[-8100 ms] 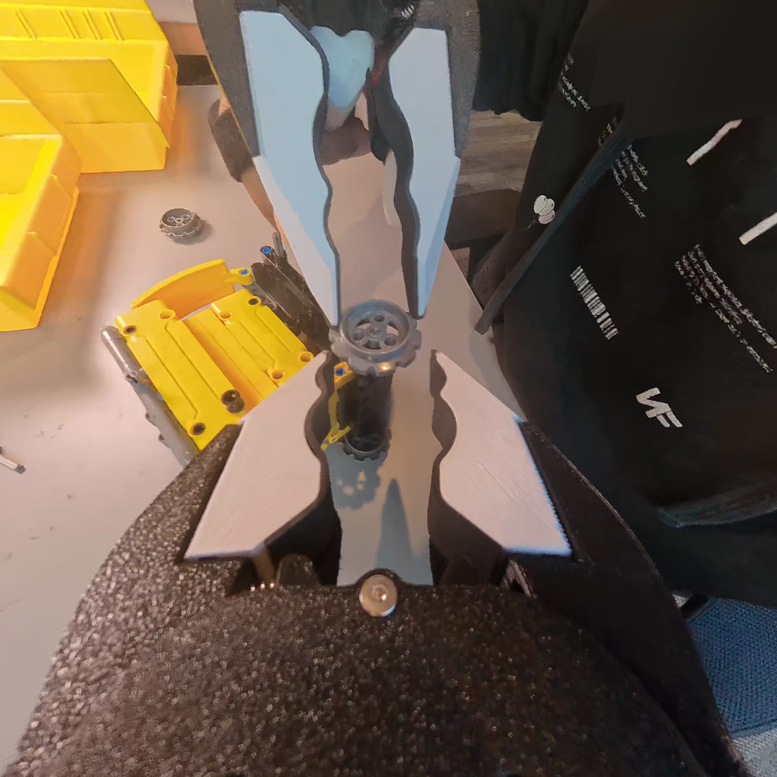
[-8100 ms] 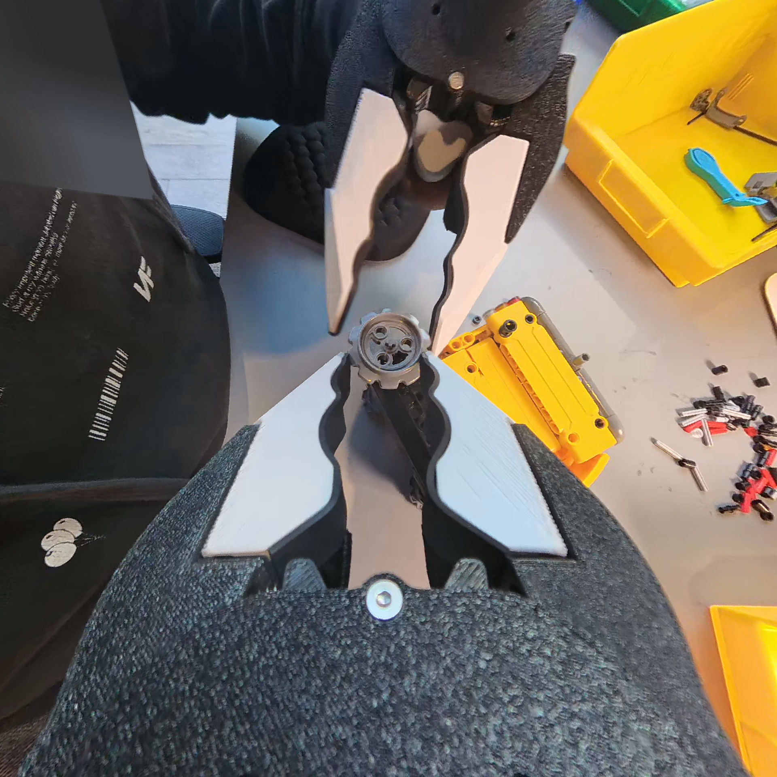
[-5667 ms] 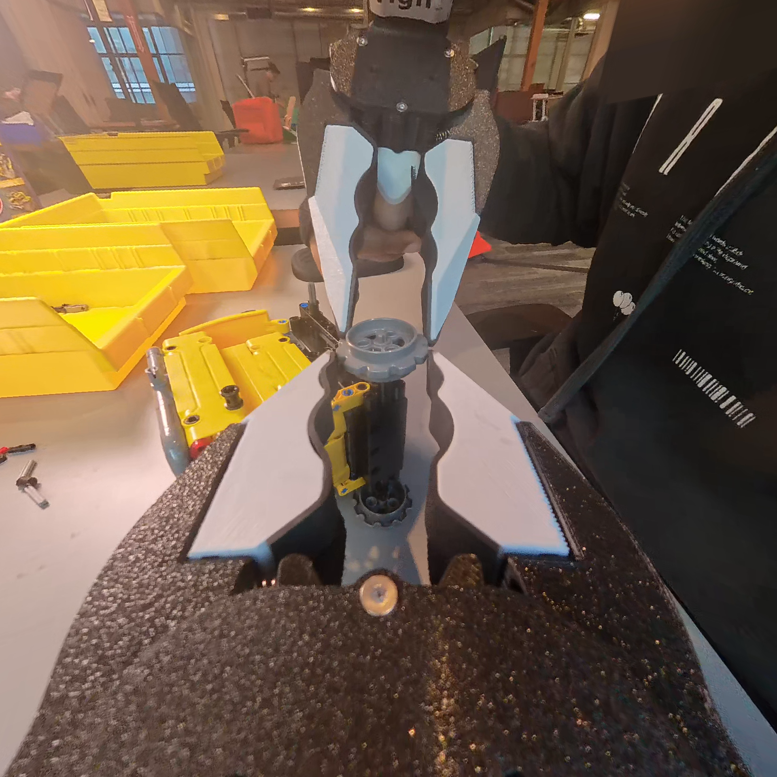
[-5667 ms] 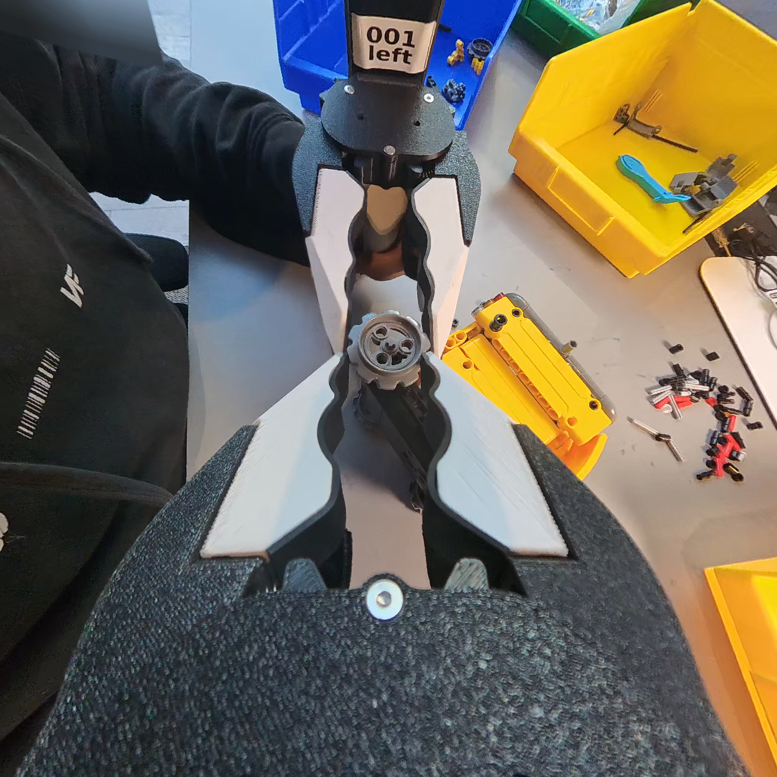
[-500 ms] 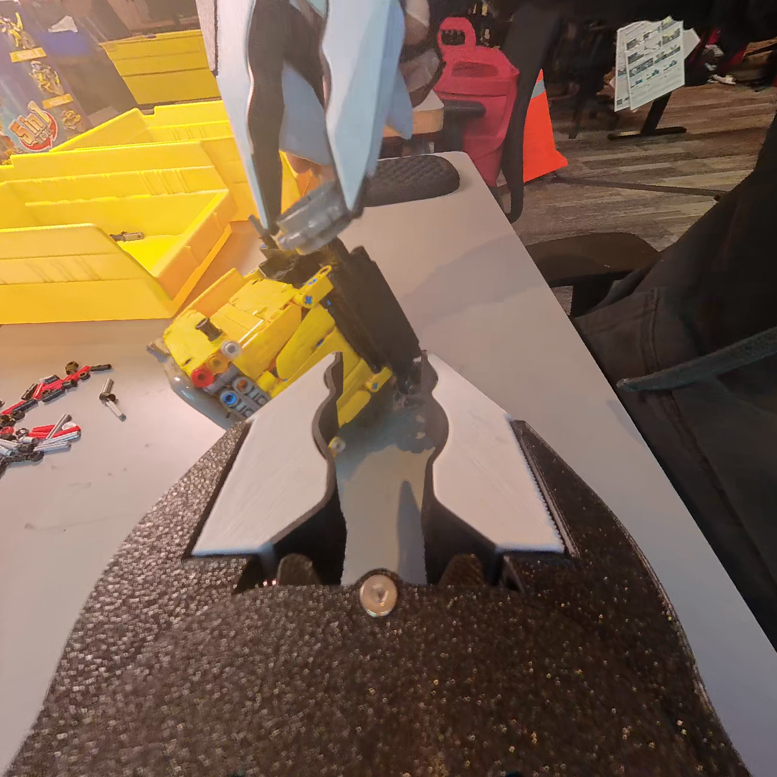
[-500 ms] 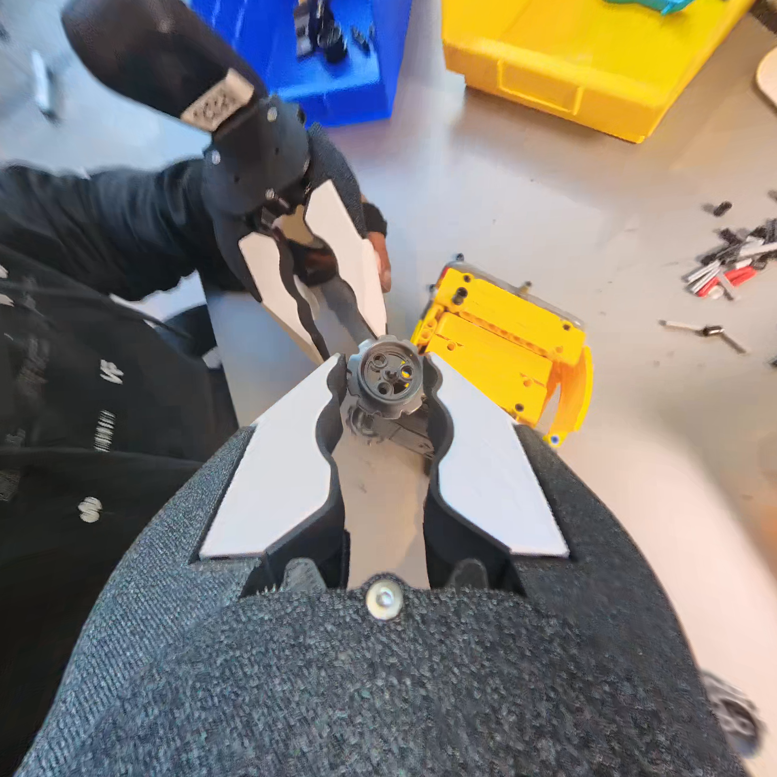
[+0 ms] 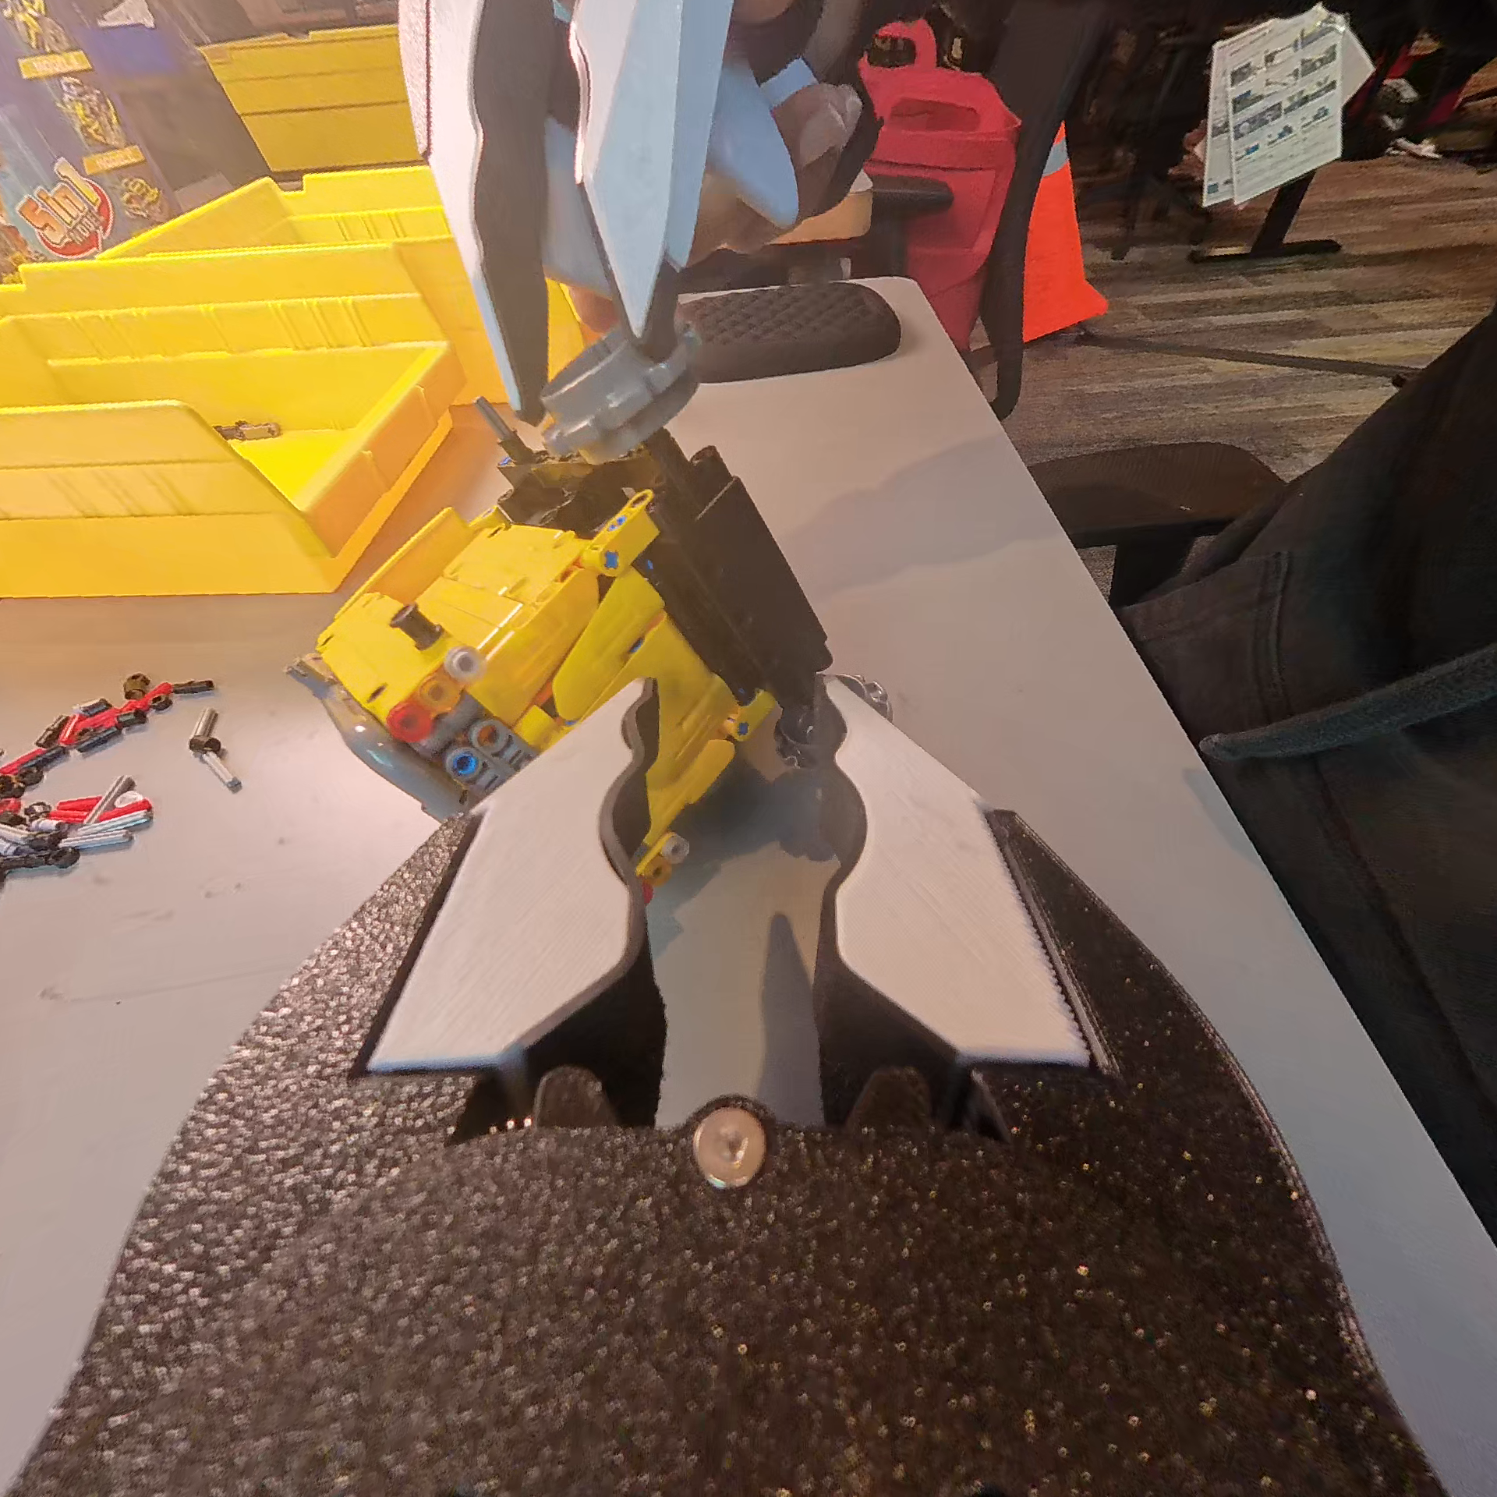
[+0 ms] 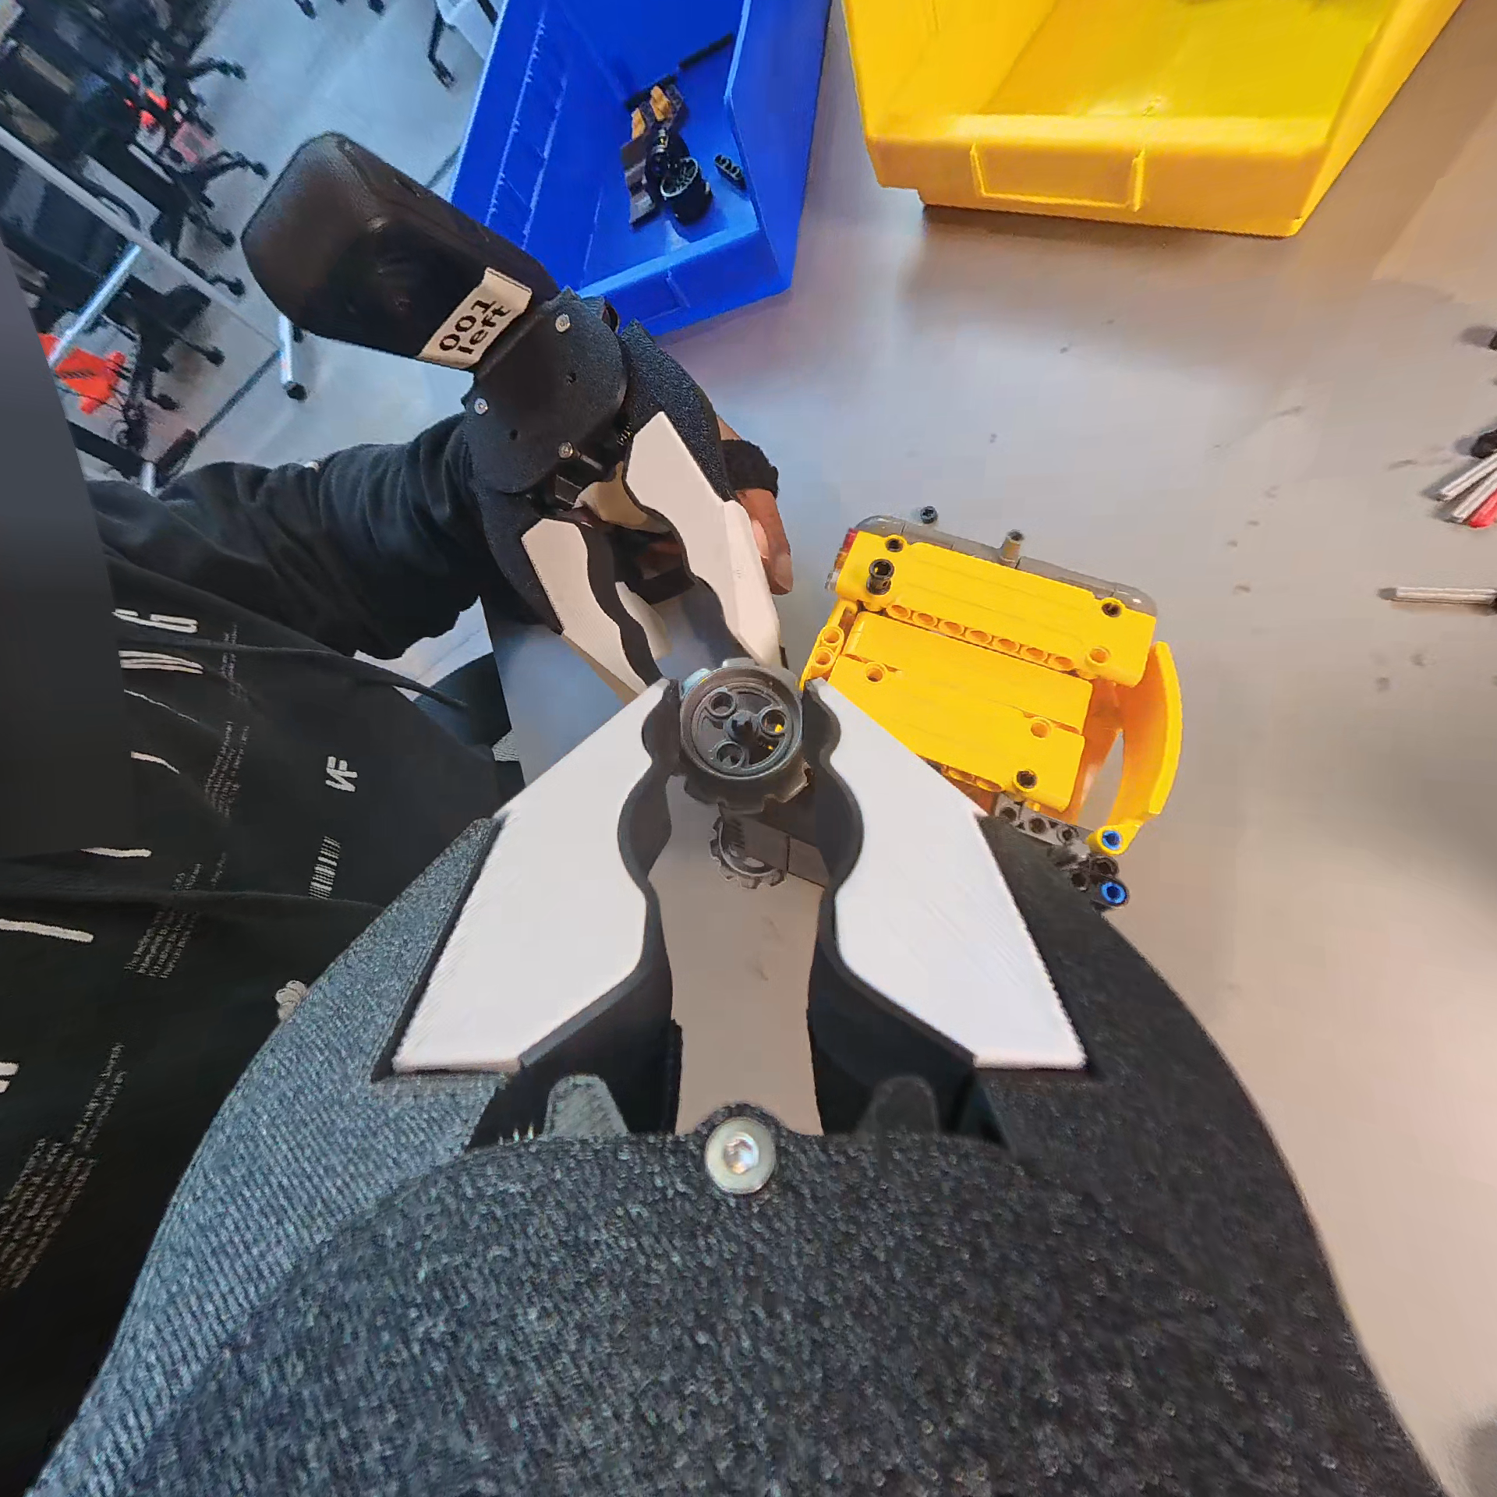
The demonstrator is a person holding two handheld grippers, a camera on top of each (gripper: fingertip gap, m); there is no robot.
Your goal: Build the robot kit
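A yellow and black brick-built model (image 7: pixel 518 616) stands tilted on the grey table (image 7: pixel 931 502). My right gripper (image 8: pixel 739 688) is shut on a grey toothed wheel (image 8: pixel 741 741) at the model's upper end. In the left wrist view it (image 7: pixel 599 381) comes down from above onto that wheel (image 7: pixel 616 397). My left gripper (image 7: pixel 733 697) closes on the model's lower end, with a yellow part against one finger and a small black gear (image 7: pixel 802 729) against the other. In the right wrist view the left gripper (image 8: pixel 713 660) sits just behind the wheel, its tips hidden.
Yellow bins (image 7: pixel 202 364) stand at the back left and loose red, black and grey pins (image 7: pixel 73 729) lie to the left. A blue bin (image 8: pixel 632 146) and a yellow bin (image 8: pixel 1134 105) stand beyond the model. The table edge (image 7: pixel 1134 729) runs along the right, beside a person in dark clothes. The tips of one gripper are about 7 cm away from the tips of the other.
Over eight seconds the right gripper has swung from facing the left gripper to above it, tipping the model up by the wheel. In the last half second little has moved.
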